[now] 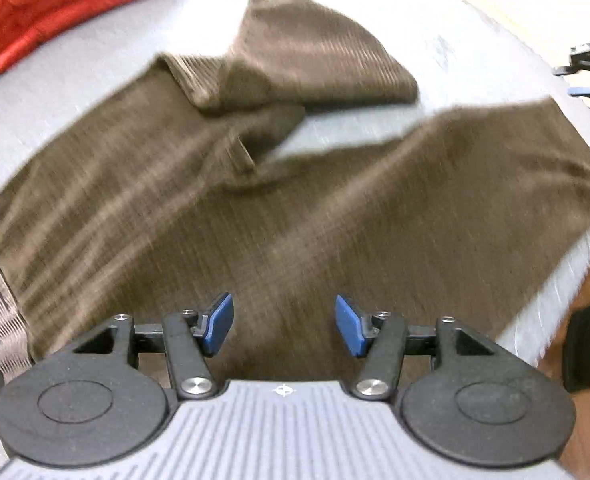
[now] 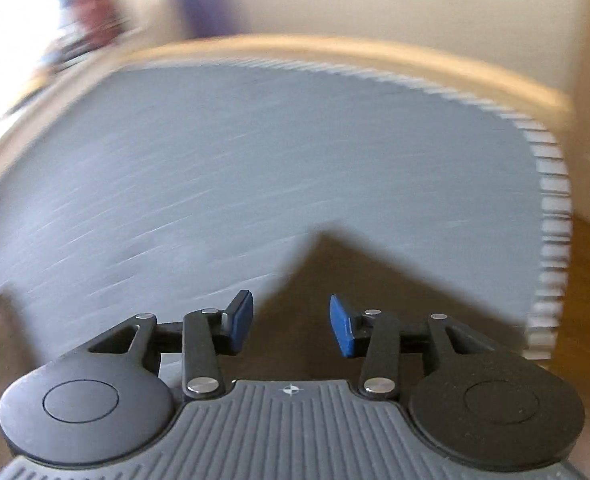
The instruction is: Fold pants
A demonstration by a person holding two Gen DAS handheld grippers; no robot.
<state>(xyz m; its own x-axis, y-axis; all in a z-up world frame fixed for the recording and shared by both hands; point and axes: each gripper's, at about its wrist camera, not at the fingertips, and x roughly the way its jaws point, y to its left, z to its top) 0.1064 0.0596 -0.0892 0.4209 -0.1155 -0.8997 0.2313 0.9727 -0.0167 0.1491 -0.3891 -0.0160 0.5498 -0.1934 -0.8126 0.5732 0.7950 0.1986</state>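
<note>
The brown pants [image 1: 295, 200] lie spread on the grey table [image 1: 95, 80], one leg partly doubled over. The fabric appears soft, ribbed and light; it will likely drape and slide, so a hem or waistband edge is the soundest hold. The left gripper [image 1: 283, 324] hangs over them, jaws apart, holding nothing. The right gripper [image 2: 291, 324] is likewise parted and empty above a corner of the cloth.

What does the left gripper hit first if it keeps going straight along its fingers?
Most likely the brown pants. The left gripper is open and empty, with cloth filling the view right beyond its fingertips. The picture is blurred, so the gap is unclear.
</note>
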